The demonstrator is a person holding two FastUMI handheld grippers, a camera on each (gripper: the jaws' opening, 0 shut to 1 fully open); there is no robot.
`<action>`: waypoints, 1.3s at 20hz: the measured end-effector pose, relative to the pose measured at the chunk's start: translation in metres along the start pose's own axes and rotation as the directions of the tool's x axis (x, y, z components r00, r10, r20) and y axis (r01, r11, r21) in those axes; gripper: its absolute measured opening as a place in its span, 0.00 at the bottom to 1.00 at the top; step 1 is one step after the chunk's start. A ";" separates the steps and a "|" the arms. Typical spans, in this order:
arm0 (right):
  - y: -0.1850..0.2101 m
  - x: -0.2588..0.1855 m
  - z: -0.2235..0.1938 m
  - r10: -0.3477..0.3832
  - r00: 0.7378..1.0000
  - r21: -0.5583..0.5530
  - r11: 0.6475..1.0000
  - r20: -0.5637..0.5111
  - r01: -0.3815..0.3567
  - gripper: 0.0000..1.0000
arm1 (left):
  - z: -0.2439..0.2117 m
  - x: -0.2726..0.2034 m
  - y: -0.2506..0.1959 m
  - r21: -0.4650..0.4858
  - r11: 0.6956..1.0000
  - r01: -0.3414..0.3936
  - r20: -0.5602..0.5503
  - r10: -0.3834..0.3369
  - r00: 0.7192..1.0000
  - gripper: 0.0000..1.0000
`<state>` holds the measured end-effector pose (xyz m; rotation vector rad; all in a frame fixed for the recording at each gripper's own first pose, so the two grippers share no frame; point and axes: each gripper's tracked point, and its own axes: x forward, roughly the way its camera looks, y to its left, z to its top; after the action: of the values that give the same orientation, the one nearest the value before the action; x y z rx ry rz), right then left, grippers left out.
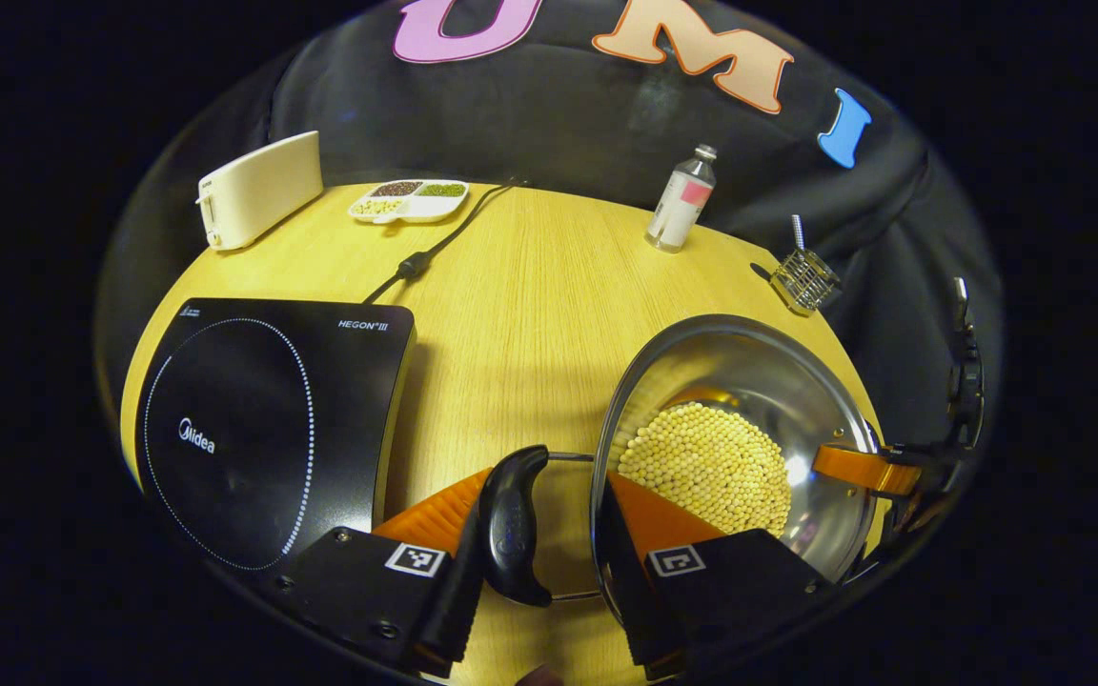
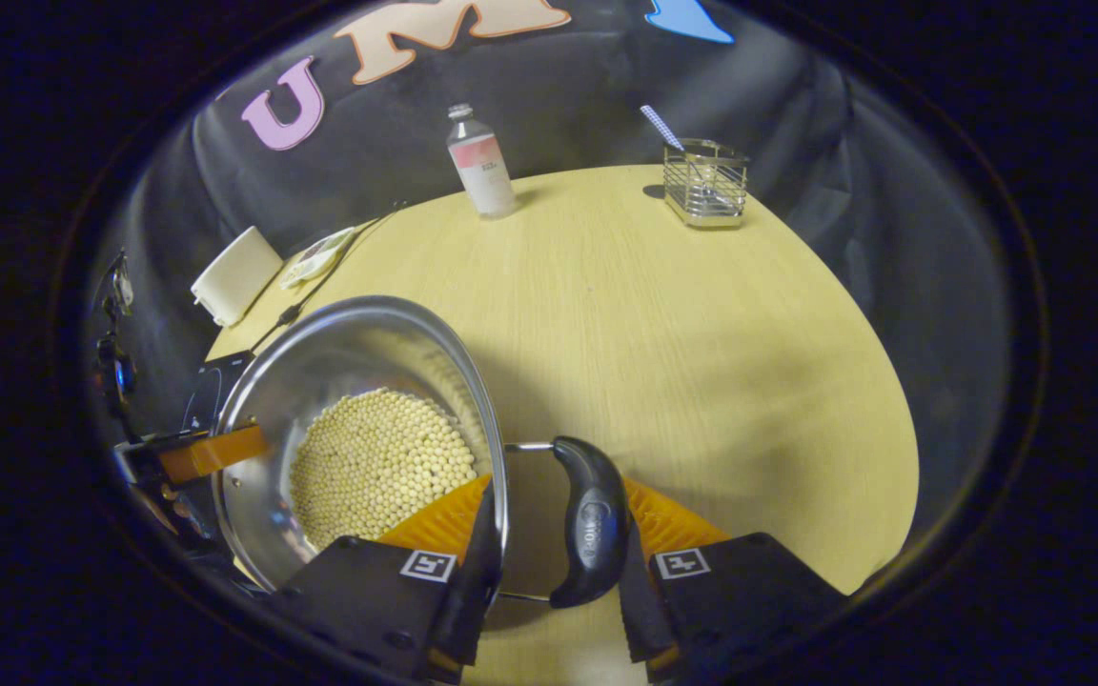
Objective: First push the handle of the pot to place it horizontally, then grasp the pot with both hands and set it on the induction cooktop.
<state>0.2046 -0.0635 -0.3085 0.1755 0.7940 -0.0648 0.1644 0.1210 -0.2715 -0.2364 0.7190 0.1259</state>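
Table (image 1: 530,286): round, yellow wood, taking most of both views. Cooktop (image 1: 263,419): black, lower left of the left gripper view, its glass bare. Pot (image 1: 740,429): steel, holding pale beans, lower right of the left gripper view and lower left of the right gripper view (image 2: 358,419); it stands on the table just beside the cooktop, not on it.

Progress, as judged: both side handles lie level, so the pushing step looks done. You have the two-handed hold in place; the lift and the set-down on the cooktop are left.

Left gripper (image 1: 539,572): one finger outside the black left handle (image 1: 514,529), the other inside the pot rim, so the jaws straddle handle and wall; whether they press firmly, you cannot tell. Right gripper (image 2: 549,581): same straddle on the right handle (image 2: 592,524), squeeze likewise unclear.

Axis: the handle-to-handle line runs across the frame, left to right, in both views. The pot's mouth faces up. The cooktop lies along that line, toward frame left.
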 end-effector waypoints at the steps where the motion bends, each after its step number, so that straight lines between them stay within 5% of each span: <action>1: -0.001 0.000 0.000 0.004 1.000 -0.003 1.000 0.000 -0.004 0.56 | -0.001 -0.001 -0.001 -0.006 1.000 -0.004 0.002 0.004 1.000 0.63; 12: -0.003 -0.042 0.018 -0.009 1.000 -0.011 1.000 0.015 0.009 0.55 | 0.014 -0.035 -0.015 -0.009 1.000 0.008 0.016 -0.008 1.000 0.61; 26: 0.116 -0.073 0.017 -0.023 0.999 -0.010 1.000 0.042 0.023 0.55 | 0.044 -0.089 0.083 -0.011 0.999 0.034 0.015 -0.034 0.999 0.63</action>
<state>0.1800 0.0471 -0.2299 0.1546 0.7541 -0.0859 0.1100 0.2093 -0.1951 -0.2579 0.6991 0.0995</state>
